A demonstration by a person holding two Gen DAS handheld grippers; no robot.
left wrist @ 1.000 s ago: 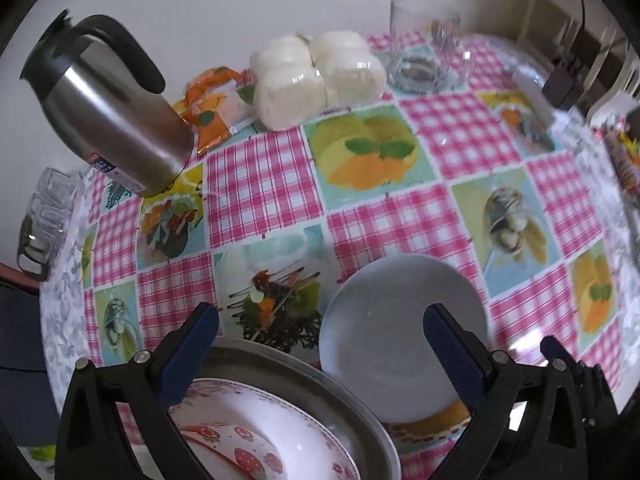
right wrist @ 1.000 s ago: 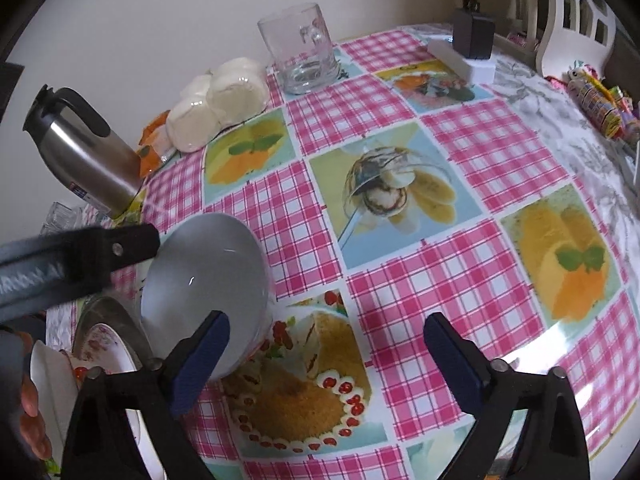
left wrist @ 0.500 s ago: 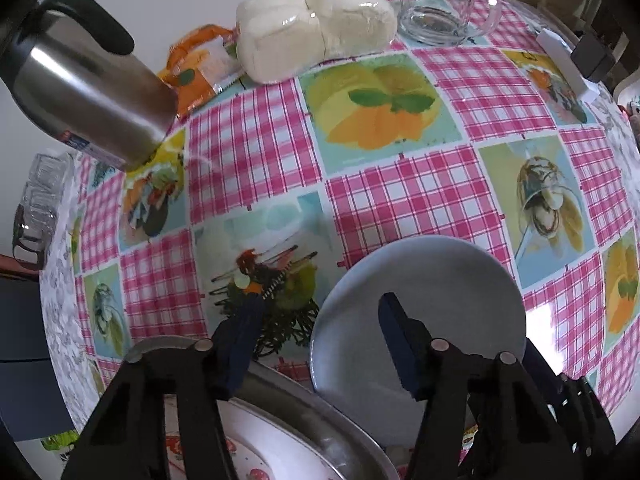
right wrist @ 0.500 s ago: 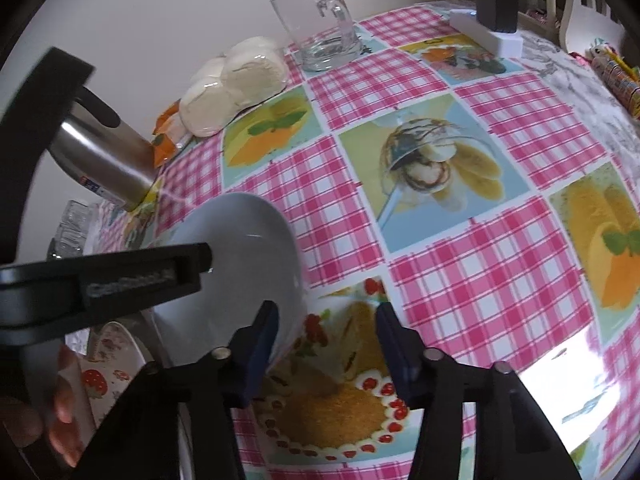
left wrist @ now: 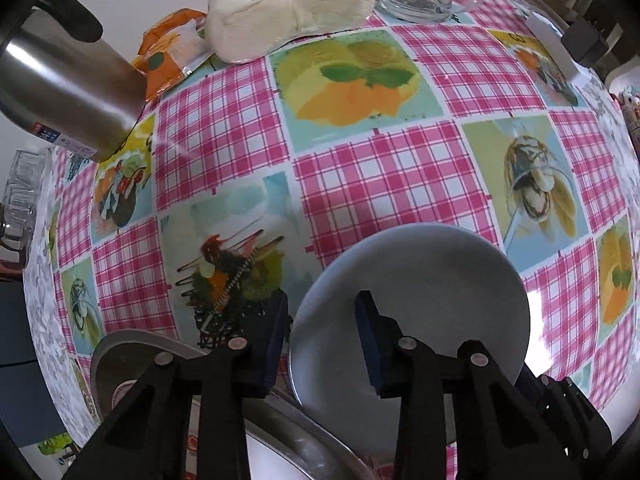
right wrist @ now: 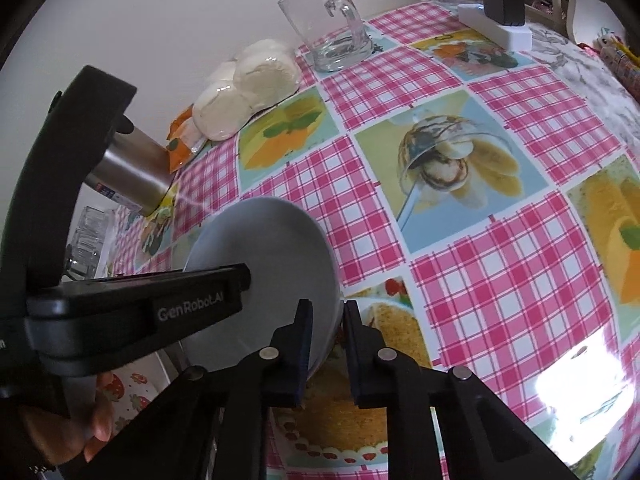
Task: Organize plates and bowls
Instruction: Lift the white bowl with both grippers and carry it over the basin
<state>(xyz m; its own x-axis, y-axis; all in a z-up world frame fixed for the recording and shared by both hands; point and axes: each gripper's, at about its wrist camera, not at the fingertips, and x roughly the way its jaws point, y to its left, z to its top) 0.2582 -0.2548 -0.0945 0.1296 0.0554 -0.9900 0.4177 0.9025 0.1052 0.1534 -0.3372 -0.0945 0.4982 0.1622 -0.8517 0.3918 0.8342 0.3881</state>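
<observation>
Left view: my left tongs (left wrist: 322, 330) straddle the near-left rim of the grey plate (left wrist: 420, 280) at lower centre, narrowed but not visibly clamped, steadying it beside the metal tray (left wrist: 132, 344).
Right view: my right tongs (right wrist: 326, 340) pinch the plate (right wrist: 264, 256) rim at centre-left, sharing the lift.

A steel kettle (left wrist: 68, 92), wrapped buns (left wrist: 288, 8) and glass mug (right wrist: 332, 28) sit on the checked tablecloth (left wrist: 380, 168).

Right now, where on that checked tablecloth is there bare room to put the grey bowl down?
Free: the middle of the tablecloth, between the grey bowl, the glass mug and the white power strip. Crowded: the far edge with kettle and wrapped buns, and the tray side.
</observation>
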